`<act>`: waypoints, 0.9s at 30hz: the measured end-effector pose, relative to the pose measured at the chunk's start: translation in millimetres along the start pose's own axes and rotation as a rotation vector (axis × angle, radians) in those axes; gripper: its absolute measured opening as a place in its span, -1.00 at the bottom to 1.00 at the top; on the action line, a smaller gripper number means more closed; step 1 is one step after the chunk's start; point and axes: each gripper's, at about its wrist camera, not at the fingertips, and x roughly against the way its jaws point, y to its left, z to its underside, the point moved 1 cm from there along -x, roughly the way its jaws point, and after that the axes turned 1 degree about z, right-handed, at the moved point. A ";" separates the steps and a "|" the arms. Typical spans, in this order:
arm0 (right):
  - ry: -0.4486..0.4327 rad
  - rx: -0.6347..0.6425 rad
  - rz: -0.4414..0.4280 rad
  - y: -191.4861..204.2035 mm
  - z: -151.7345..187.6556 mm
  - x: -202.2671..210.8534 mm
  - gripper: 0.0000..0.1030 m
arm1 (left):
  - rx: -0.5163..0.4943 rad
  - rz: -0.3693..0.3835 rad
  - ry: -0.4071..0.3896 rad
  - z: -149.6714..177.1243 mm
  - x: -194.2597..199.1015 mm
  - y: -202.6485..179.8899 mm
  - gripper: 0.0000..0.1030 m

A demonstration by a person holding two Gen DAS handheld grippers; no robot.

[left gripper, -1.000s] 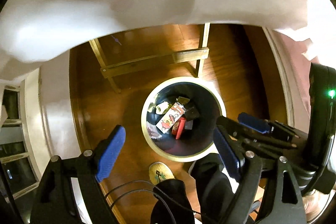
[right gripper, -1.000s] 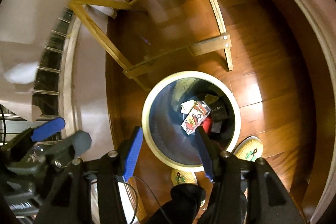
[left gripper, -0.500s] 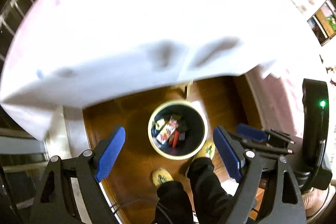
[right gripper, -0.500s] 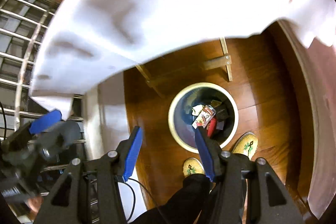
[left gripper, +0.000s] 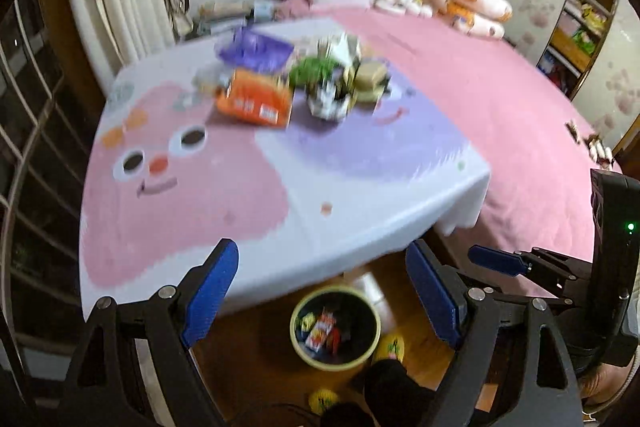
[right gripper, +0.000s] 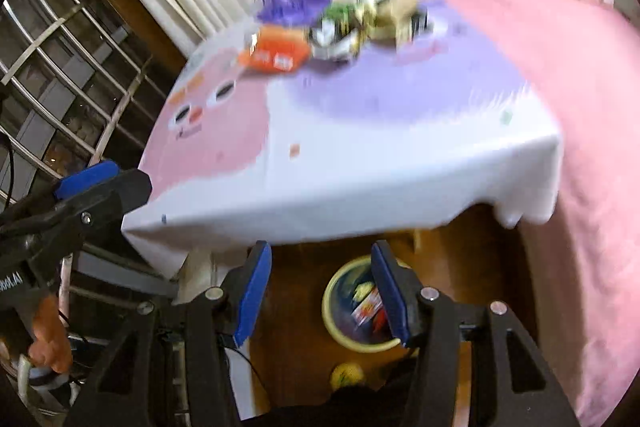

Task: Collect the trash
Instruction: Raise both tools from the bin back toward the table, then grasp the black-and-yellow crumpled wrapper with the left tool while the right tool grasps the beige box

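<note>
Blue-padded left gripper [left gripper: 322, 293] at the bottom of the left view, jaws spread wide with nothing between them; bin [left gripper: 335, 327] low in the frame, just under the gap, on the wood floor [left gripper: 248, 359]. Trash inside: a red and white packet [left gripper: 319, 331] among darker scraps, all blurred. Above the bin, table edge draped in a white cloth [left gripper: 280, 187] printed with a pink cartoon face at left and a lilac patch at right. More trash heaped at mid-upper frame, well beyond the fingers: an orange bag [left gripper: 256, 101], a purple wrapper [left gripper: 256, 49], something green [left gripper: 312, 71], and a black and white carton [left gripper: 332, 95], smeared by motion. Pink bed [left gripper: 500, 99] along the right side, pillows at its head. Right gripper [left gripper: 504, 263] at the lower right edge of this view, seen side-on. In the right view, right gripper [right gripper: 322, 293] at bottom centre, jaws parted to a middling gap and holding nothing; bin [right gripper: 360, 307] partly behind the right-hand finger, packet [right gripper: 366, 307] showing just beside the pad. Cloth [right gripper: 360, 155] across mid-frame, orange bag [right gripper: 276, 57] and the rest of the heap up at top centre, far from the tips. Left gripper [right gripper: 86, 177] at the left edge, against the window grille. Yellow slippers [left gripper: 390, 347] beside the bin at the frame bottom.
</note>
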 end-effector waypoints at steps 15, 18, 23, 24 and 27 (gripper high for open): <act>-0.150 0.029 0.078 -24.0 -86.4 22.4 0.02 | -0.030 -0.036 -0.078 -69.2 -13.9 1.1 0.64; -0.148 0.048 0.073 -33.9 -109.6 10.0 0.02 | -0.002 -0.053 -0.065 -84.5 -33.5 2.4 0.64; -0.123 0.086 0.038 -60.2 -154.5 -21.4 0.02 | 0.082 -0.092 -0.021 -113.1 -76.4 6.6 0.64; -0.112 0.092 0.033 -65.5 -162.6 -28.0 0.02 | 0.105 -0.096 -0.009 -118.8 -86.0 8.0 0.64; -0.063 0.107 0.004 -86.1 -186.7 -50.2 0.02 | 0.179 -0.098 0.047 -136.4 -119.6 10.9 0.64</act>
